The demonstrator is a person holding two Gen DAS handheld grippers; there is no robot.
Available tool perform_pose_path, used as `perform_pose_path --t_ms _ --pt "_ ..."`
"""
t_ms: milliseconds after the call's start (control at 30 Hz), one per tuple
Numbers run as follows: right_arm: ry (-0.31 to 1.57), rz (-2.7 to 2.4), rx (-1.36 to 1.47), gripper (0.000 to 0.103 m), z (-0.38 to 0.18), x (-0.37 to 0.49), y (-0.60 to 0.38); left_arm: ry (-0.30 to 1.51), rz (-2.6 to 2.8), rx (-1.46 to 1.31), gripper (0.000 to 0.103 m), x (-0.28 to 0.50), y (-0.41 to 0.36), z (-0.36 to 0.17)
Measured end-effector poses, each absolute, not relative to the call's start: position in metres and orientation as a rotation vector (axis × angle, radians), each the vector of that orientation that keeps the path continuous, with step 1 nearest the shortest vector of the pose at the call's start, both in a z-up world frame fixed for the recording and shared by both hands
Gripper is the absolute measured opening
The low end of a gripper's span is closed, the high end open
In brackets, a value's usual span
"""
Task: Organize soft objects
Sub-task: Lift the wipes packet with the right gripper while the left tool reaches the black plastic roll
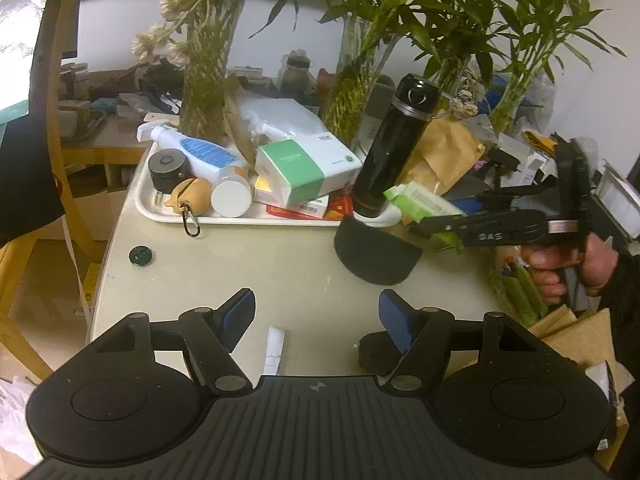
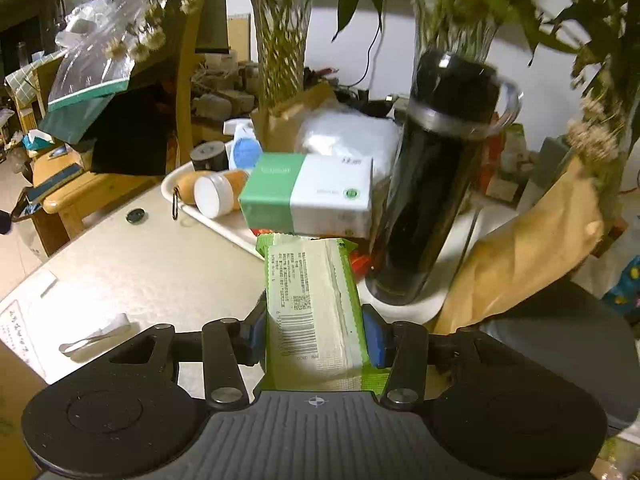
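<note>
right gripper clamped on a soft green-and-white tissue pack, barcode label facing up, held just near of the white tray, tall black flask to its right, left gripper jaws apart, nothing between them

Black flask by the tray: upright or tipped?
Upright. The black flask stands on its base on a white coaster at the tray's right end, cap on top; its lean looks like fisheye distortion.

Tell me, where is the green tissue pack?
In the right wrist view, the tissue pack sits between the right gripper's pads, near the black bottle.
</note>
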State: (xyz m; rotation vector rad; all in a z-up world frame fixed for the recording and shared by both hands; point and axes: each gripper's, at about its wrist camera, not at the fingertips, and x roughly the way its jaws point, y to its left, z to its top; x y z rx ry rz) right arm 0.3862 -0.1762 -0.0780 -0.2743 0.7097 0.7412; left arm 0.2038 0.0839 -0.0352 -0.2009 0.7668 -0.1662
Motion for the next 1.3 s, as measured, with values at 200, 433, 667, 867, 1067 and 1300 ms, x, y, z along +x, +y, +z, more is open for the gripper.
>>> perform_pose_path --t_ms 200,433,667,867,1067,1300 --pt "0.666 0.718 -0.281 0.051 -0.049 0.362 -0.196 0.778 -0.166 -0.232 0.068 0.207 0.089 -0.036" --pt "0.612 0.68 -0.268 0.051 -0.022 0.321 -0.22 0.824 -0.236 -0.227 0.068 0.224 0.086 -0.04" --pt "0.577 0.65 -0.238 0.051 -0.009 0.287 -0.243 0.936 -0.398 -0.167 0.068 0.254 0.076 -0.059" --pt "0.562 0.63 -0.179 0.051 -0.004 0.276 -0.26 0.995 -0.524 -0.118 0.068 0.276 0.068 -0.074" --pt "0.576 0.617 -0.187 0.051 -0.009 0.28 -0.262 1.095 -0.603 -0.123 0.067 0.306 0.065 -0.094" --pt "0.584 0.632 -0.188 0.051 -0.011 0.283 -0.259 1.225 -0.714 -0.127 0.067 0.334 0.056 -0.12"
